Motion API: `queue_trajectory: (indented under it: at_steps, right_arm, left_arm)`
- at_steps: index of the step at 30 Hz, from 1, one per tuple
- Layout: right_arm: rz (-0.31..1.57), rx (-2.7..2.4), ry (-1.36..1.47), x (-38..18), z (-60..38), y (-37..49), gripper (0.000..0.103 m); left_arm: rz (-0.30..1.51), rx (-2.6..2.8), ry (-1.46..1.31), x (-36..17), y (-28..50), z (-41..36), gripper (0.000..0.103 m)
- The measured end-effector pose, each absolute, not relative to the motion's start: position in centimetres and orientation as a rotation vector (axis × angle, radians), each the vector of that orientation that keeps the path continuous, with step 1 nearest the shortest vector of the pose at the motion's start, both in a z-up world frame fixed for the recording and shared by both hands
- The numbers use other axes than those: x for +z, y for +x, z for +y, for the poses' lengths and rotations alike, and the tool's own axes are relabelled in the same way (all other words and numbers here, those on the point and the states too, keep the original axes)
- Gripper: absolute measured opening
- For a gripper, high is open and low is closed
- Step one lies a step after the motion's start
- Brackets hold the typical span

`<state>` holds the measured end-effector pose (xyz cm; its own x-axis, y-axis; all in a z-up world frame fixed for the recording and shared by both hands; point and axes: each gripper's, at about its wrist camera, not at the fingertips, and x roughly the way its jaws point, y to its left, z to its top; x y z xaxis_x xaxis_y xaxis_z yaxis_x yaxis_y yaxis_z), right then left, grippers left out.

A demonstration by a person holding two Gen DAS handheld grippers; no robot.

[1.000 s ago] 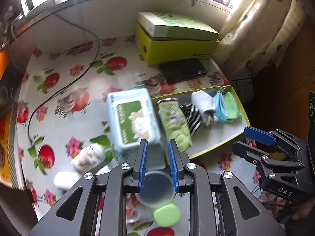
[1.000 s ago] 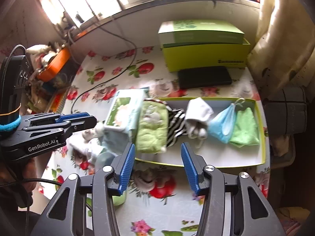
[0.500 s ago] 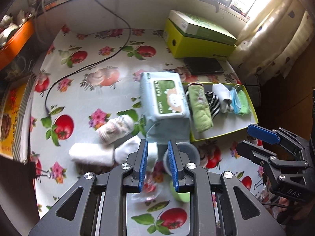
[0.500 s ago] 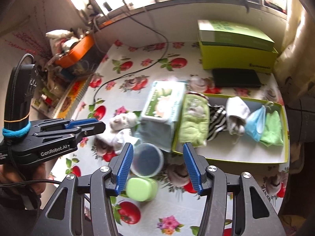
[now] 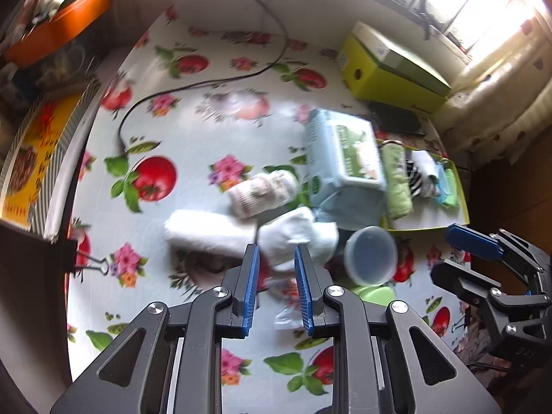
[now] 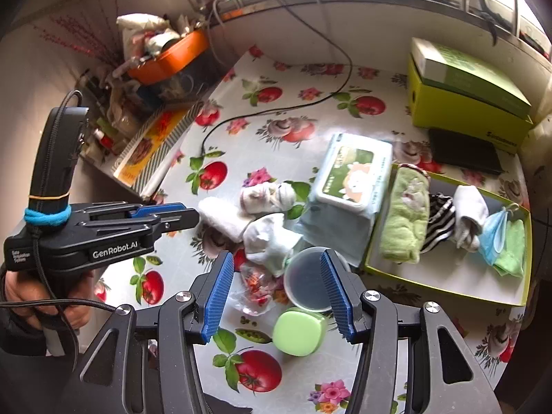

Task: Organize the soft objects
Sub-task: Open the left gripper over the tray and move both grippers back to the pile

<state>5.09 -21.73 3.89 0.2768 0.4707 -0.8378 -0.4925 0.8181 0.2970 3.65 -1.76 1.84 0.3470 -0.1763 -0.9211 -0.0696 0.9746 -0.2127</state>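
Observation:
A yellow-green tray (image 6: 445,284) on the right holds a green towel (image 6: 403,220), a striped sock (image 6: 438,220), a white sock (image 6: 469,207), a blue mask (image 6: 495,238) and a green cloth (image 6: 510,252). Loose on the table lie a white rolled towel (image 5: 207,231), a white-pink sock bundle (image 5: 258,193) and a crumpled white sock (image 5: 296,234). My left gripper (image 5: 275,262) is open and empty above the crumpled sock. My right gripper (image 6: 276,265) is open and empty above a clear tub (image 6: 307,276).
A wet-wipes pack (image 6: 352,179) sits on a blue cloth beside the tray. A green lid (image 6: 298,331) and a crinkled wrapper (image 6: 255,283) lie near the tub. A yellow box (image 6: 462,96), a black case (image 6: 462,151) and a black cable (image 6: 276,110) lie at the back.
Both grippers pulled back and swung left, away from the tray. The loose socks and towel now sit under the left gripper. Both stay open and empty.

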Motion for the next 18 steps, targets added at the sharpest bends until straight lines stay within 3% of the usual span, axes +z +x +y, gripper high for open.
queue_trajectory:
  at_steps: [18]
  right_arm:
    - [1.277, 0.768, -0.207, -1.6, -14.5, 5.4, 0.052]
  left_arm:
    - [1.294, 0.039, -0.387, -2.6, 3.7, 5.9, 0.022]
